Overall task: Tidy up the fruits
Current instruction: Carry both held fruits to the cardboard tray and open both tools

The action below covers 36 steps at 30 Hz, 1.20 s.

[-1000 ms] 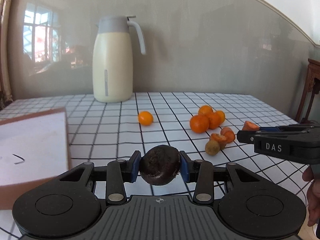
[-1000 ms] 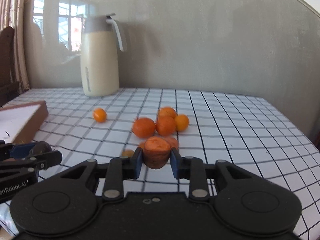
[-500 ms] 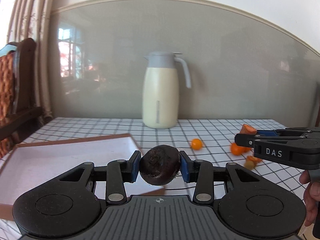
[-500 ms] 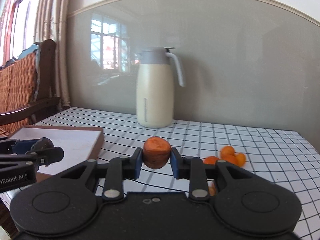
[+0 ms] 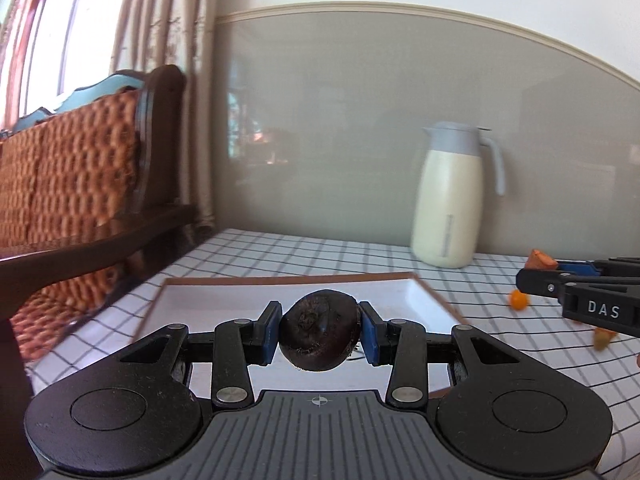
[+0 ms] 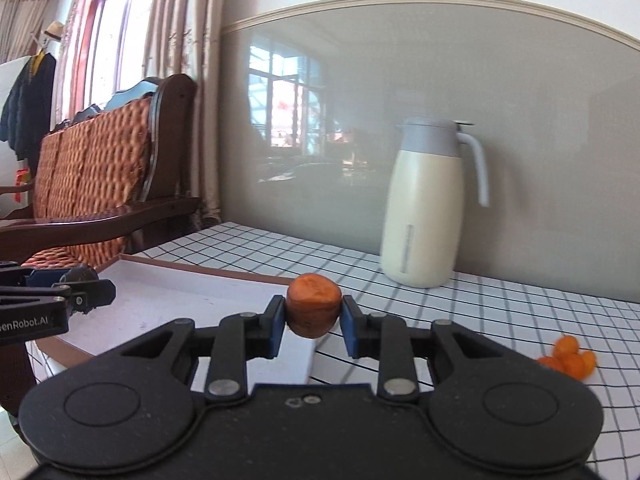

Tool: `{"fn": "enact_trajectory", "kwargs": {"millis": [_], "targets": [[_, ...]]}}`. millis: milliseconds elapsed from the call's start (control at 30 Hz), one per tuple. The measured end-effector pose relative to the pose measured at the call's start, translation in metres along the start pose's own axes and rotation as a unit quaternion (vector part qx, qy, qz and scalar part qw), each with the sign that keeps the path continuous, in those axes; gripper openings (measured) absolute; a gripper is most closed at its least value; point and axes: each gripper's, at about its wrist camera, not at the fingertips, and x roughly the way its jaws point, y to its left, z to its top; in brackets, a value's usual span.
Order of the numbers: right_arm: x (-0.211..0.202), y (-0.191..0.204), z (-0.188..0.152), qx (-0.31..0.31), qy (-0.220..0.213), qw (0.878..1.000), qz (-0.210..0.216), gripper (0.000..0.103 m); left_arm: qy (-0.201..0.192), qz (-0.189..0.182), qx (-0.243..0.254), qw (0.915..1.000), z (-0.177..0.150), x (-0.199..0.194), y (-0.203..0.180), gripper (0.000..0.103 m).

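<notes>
Both grippers have swung from the orange pile to the tray: left gripper grasping the dark fruit, right gripper clenching the orange piece.

The left gripper is black with blue pads and grips a dark brown, almost black fruit; the right gripper is the same black and blue, closed on an orange-brown fruit. The tablecloth is white with a thin black grid. The tray is white inside with a brown rim. The jug is cream below and pale grey above — handle grey too. The small fruits on the cloth are bright orange. The bench has dark brown wood and an orange-brown woven pattern — the curtains are beige.
</notes>
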Motion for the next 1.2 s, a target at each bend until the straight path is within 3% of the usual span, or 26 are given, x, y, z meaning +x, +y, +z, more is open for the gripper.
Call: {"fn": "enact_trajectory", "kwargs": {"millis": [300,700,767,800,833,867,900,967,1200], "targets": [[0.051,0.027,0.014,-0.02,0.008,1.0,0.022,0.021,0.01,0.051,-0.017,0.9985,0.001,0.023,0.054,0.041],[0.117,0.024,0.024,0.005,0.055,0.998,0.027,0.021,0.037,0.085,-0.032,0.9951,0.007,0.069,0.08,0.041],[0.13,0.025,0.024,-0.006,0.082,0.996,0.035,0.023,0.042,0.089,-0.037,0.9945,0.005,0.075,0.081,0.041],[0.133,0.025,0.023,-0.01,0.088,0.996,0.031,0.036,0.041,0.084,-0.041,0.9948,0.004,0.075,0.08,0.046],[0.132,0.024,0.021,-0.012,0.079,0.997,0.02,0.069,0.038,0.084,-0.041,0.9949,0.004,0.074,0.078,0.058],[0.126,0.023,0.018,-0.011,0.059,0.998,0.007,0.089,0.031,0.092,-0.035,0.9946,0.004,0.072,0.075,0.1],[0.119,0.021,0.016,-0.01,0.036,0.999,-0.004,0.096,0.01,0.107,-0.022,0.994,0.004,0.066,0.07,0.103],[0.116,0.016,0.018,-0.006,0.035,0.999,-0.01,0.097,-0.011,0.115,-0.004,0.9932,0.005,0.062,0.065,0.103],[0.104,-0.003,0.017,0.016,0.017,0.999,-0.025,0.097,-0.001,0.109,-0.004,0.994,0.004,0.062,0.062,0.103]]}}
